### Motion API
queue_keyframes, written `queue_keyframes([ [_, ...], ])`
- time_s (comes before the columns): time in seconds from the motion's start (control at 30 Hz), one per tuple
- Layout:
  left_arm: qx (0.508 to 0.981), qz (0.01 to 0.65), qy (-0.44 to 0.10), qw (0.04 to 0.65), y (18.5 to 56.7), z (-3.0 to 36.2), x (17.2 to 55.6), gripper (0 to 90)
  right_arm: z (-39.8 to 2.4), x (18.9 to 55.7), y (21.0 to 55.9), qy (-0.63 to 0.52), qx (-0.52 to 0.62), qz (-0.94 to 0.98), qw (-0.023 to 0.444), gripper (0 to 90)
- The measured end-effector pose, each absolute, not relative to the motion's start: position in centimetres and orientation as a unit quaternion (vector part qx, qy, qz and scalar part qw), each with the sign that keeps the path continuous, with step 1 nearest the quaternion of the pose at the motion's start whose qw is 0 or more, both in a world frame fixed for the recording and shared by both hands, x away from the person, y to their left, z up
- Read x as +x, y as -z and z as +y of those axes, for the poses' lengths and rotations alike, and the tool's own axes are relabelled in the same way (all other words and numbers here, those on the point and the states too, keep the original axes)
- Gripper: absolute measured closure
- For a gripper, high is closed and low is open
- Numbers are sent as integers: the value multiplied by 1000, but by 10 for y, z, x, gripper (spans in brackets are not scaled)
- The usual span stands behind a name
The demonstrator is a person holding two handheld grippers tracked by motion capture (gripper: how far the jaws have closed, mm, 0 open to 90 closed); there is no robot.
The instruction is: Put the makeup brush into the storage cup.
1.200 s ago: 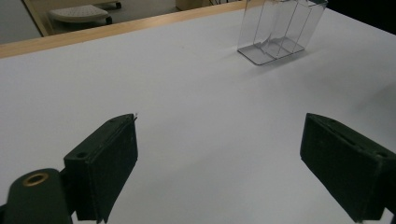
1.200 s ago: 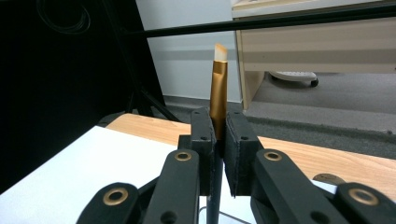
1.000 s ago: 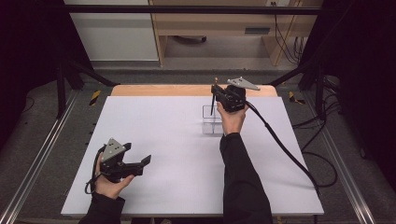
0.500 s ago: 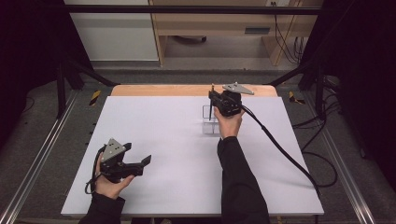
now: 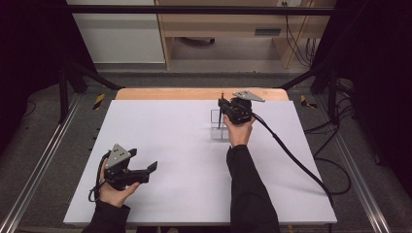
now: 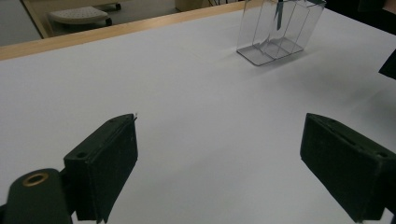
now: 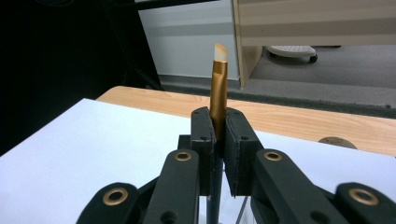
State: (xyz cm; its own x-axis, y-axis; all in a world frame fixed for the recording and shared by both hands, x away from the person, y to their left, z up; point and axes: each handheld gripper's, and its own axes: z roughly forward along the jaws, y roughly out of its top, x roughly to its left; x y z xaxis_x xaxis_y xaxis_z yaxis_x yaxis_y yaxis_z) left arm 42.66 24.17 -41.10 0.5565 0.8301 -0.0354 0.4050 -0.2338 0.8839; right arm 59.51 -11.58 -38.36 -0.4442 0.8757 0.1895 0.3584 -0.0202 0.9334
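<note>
Since a second ago my right gripper (image 5: 224, 108) has eased slightly left above the clear holder (image 5: 217, 125); my left gripper (image 5: 145, 171) hasn't budged. Nearest me, at seven o'clock on the white worktop (image 5: 184, 145), the left fingers (image 6: 105, 163) gape wide, empty. Farther off, at one o'clock, the right fingers (image 7: 203, 140) pinch a gold-ferruled brush (image 7: 218, 88) upright, its handle reaching into the holder.

Clear holder (image 5: 217, 127) on table's (image 5: 160, 131) far right.
</note>
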Motion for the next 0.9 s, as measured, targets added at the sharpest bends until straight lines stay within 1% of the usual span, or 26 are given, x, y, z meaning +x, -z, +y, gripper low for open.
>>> queue_keyframes([
  [0.4,753,410,-230,461,412,241,427,104,-119,593,395,-533,479,658,231,835],
  [0.77,753,410,-230,461,412,241,427,104,-111,590,405,-515,476,675,229,833],
  [0.9,754,410,-229,459,412,240,427,104,-110,589,407,-504,478,684,224,817],
])
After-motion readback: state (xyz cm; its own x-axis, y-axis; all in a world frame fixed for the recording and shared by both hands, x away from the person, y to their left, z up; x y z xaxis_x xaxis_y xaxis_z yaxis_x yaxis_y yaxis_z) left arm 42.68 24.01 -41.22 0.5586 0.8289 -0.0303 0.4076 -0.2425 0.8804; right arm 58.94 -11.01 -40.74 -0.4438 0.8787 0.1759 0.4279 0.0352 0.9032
